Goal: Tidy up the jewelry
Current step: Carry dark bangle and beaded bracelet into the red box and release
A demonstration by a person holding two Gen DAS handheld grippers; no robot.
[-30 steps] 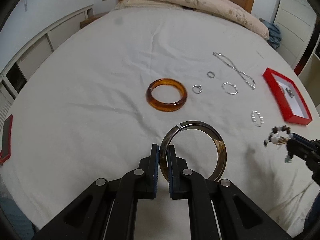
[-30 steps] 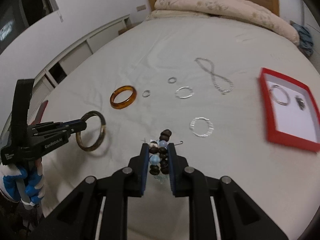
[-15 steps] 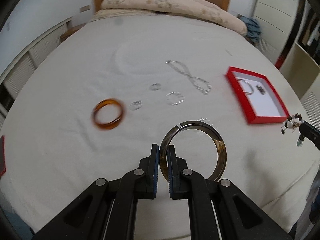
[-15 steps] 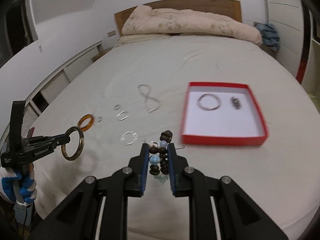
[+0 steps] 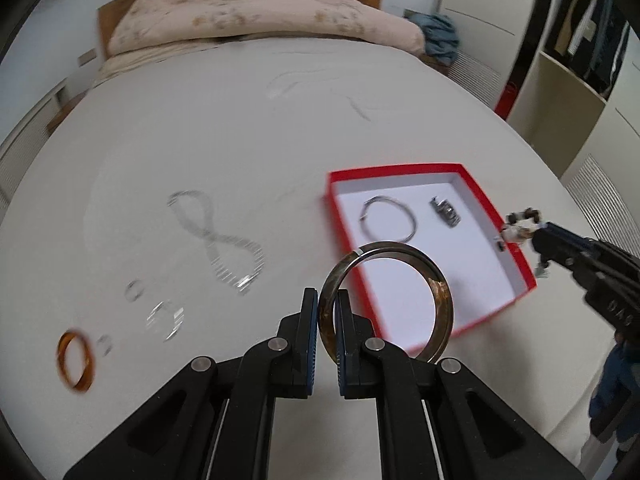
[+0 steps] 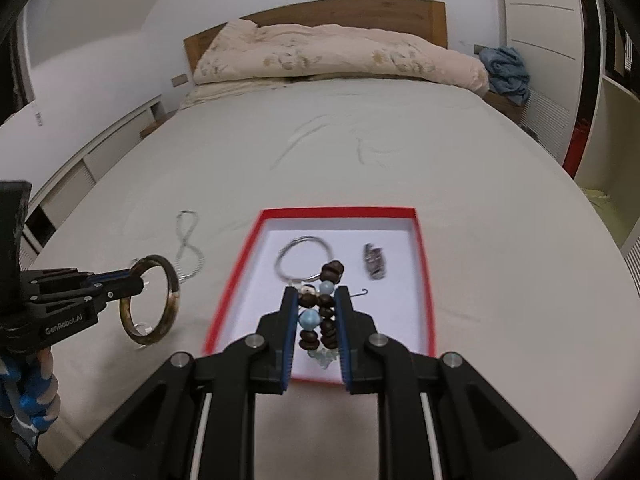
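My left gripper (image 5: pixel 327 300) is shut on a dark horn-coloured bangle (image 5: pixel 438 304), held upright above the bed near the left edge of the red box (image 5: pixel 404 169). The bangle (image 6: pixel 170 300) and left gripper (image 6: pixel 136 280) also show in the right wrist view. My right gripper (image 6: pixel 317 298) is shut on a brown and blue bead bracelet (image 6: pixel 318 312), held over the near part of the red box (image 6: pixel 228 280). The box holds a thin silver bangle (image 6: pixel 304 258) and a small dark clasp piece (image 6: pixel 374 266). In the left wrist view the right gripper (image 5: pixel 536 236) is at the box's right edge.
On the white bed sheet lie a silver chain necklace (image 5: pixel 224 244), a silver bracelet (image 5: pixel 166 320), two small rings (image 5: pixel 134 290) and an amber bangle (image 5: pixel 76 360). A folded duvet (image 6: pixel 340 56) lies at the headboard. Shelves (image 5: pixel 576 80) stand to the right.
Both grippers have swung right toward the red box, each still holding its piece. The loose jewelry has slid to the left in both views.
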